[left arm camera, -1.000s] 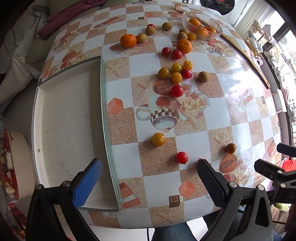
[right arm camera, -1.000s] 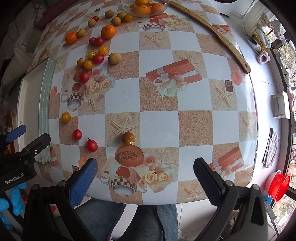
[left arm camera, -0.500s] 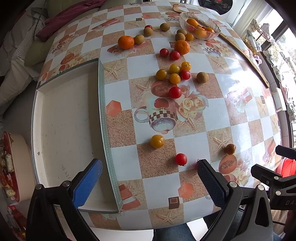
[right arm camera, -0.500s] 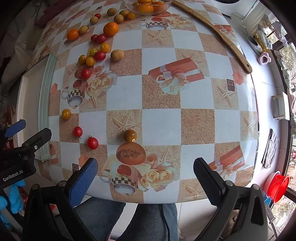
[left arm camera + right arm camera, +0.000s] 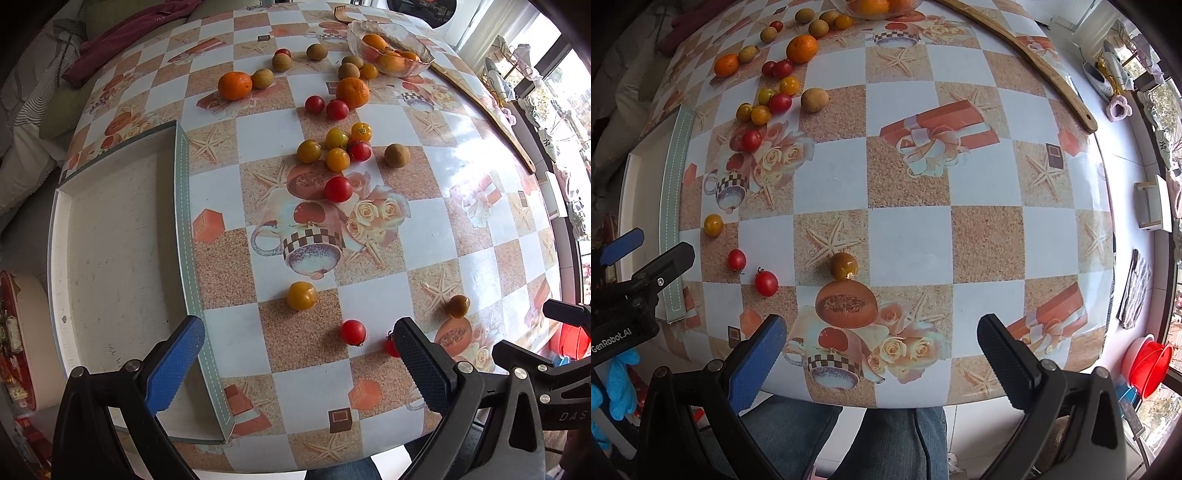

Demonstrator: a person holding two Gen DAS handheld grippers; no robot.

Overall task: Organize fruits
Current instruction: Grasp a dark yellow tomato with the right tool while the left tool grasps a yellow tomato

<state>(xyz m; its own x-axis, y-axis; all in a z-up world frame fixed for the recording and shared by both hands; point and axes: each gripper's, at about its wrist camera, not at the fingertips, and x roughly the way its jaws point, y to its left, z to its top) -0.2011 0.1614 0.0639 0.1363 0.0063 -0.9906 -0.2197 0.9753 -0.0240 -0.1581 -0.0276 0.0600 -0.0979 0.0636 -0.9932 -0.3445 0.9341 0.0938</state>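
Both grippers empty. My left gripper (image 5: pixel 295 365) hung wide open over the near edge of the checkered, picture-printed worktop (image 5: pixel 436 221); my right gripper (image 5: pixel 882 358) likewise, jaws spread, nothing between them.

Fruit was scattered: small red cherry tomato (image 5: pixel 353 332) just ahead of the left gripper, a second red one (image 5: pixel 389 347) half hidden behind its right finger, a yellow cherry tomato (image 5: pixel 301 295) a bit farther. Brownish-orange small round fruit (image 5: pixel 843 265) sat ahead of the right gripper. The main cluster of tomatoes, oranges and brown fruits lay far, near the clear glass bowl (image 5: pixel 391 48) already holding oranges. Shallow white tray with pale green rim (image 5: pixel 183 221) on the left was empty.

Judgement: step was pre-grasp, no sorting from the near group done yet. Next move needed the left gripper lowered to straddle the nearest red tomato and closed gently, since it's round and would roll.
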